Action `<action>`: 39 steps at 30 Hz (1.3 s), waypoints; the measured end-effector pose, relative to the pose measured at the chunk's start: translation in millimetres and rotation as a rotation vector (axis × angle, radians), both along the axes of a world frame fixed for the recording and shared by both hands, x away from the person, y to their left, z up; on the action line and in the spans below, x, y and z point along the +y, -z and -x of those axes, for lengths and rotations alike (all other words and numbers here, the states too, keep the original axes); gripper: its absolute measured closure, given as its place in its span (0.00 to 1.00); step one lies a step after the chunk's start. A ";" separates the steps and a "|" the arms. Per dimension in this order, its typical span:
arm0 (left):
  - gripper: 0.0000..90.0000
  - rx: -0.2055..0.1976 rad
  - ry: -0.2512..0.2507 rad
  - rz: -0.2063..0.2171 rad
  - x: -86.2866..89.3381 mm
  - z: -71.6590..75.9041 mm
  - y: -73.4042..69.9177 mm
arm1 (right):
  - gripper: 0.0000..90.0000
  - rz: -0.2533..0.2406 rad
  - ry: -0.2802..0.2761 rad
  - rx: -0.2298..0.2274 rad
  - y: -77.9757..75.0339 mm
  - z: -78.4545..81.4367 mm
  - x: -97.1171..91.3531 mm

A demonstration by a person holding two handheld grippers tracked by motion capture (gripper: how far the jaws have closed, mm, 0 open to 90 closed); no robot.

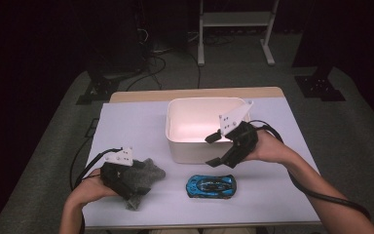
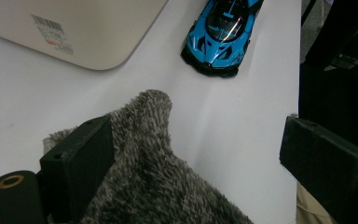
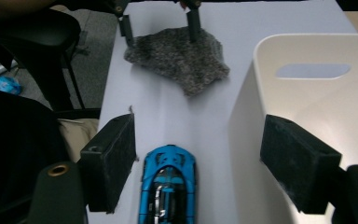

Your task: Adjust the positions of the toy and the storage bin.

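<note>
A grey fuzzy cloth [image 1: 146, 175] lies at the table's front left. My left gripper [image 1: 121, 178] stands open over its near part. In the left gripper view one jaw rests on the cloth [image 2: 154, 154] and the other hangs past the table's edge. A blue toy car [image 1: 210, 185] sits at the front centre, apart from the cloth. My right gripper [image 1: 213, 150] is open, held above the front wall of a white bin [image 1: 175, 141]. In the right gripper view its jaws straddle that wall, with the car [image 3: 168, 186] below and the cloth [image 3: 177, 58] and left gripper [image 3: 158, 21] beyond.
The bin [image 3: 317, 107] has a handle slot and looks empty. A black chair [image 3: 42, 56] stands off the table's near side. A white frame [image 1: 236, 29] and cables lie on the floor behind the table. The car [image 2: 221, 35] and bin [image 2: 74, 28] lie ahead of the left gripper.
</note>
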State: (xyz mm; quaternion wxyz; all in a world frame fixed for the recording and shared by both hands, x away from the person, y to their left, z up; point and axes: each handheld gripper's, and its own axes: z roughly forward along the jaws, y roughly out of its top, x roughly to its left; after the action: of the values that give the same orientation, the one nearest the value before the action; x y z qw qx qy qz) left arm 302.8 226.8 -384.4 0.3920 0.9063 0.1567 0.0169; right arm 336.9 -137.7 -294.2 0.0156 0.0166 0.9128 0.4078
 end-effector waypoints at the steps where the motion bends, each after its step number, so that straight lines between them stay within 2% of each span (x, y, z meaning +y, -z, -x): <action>1: 0.10 0.000 0.002 -0.002 -0.5 0.1 0.2 | 0.28 -0.001 -0.001 0.006 2.8 4.3 -1.4; 5: 0.10 -0.003 -0.003 -0.003 -1.4 0.2 0.5 | 0.27 0.000 -0.004 0.035 18.7 16.4 -5.4; 10: 0.10 -0.004 -0.002 -0.008 -1.3 0.7 -0.2 | 0.26 0.015 0.003 0.058 39.0 23.5 -6.3; 19: 0.10 -0.005 -0.006 -0.009 -0.3 1.1 -0.8 | 0.21 0.057 0.034 0.063 73.6 31.6 -1.8; 28: 0.10 -0.007 -0.008 -0.006 -0.1 1.9 -1.9 | 0.18 0.087 0.062 0.065 99.2 34.5 3.8; 39: 0.10 -0.003 0.002 -0.011 -0.6 3.0 -2.1 | 0.18 0.098 0.094 0.072 122.9 28.8 3.4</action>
State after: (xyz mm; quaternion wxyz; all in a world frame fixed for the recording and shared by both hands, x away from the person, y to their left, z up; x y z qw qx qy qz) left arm 299.9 226.2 -382.2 0.3874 0.9086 0.1550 0.0187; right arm 308.0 -134.3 -417.2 0.0027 0.0732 0.9299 0.3605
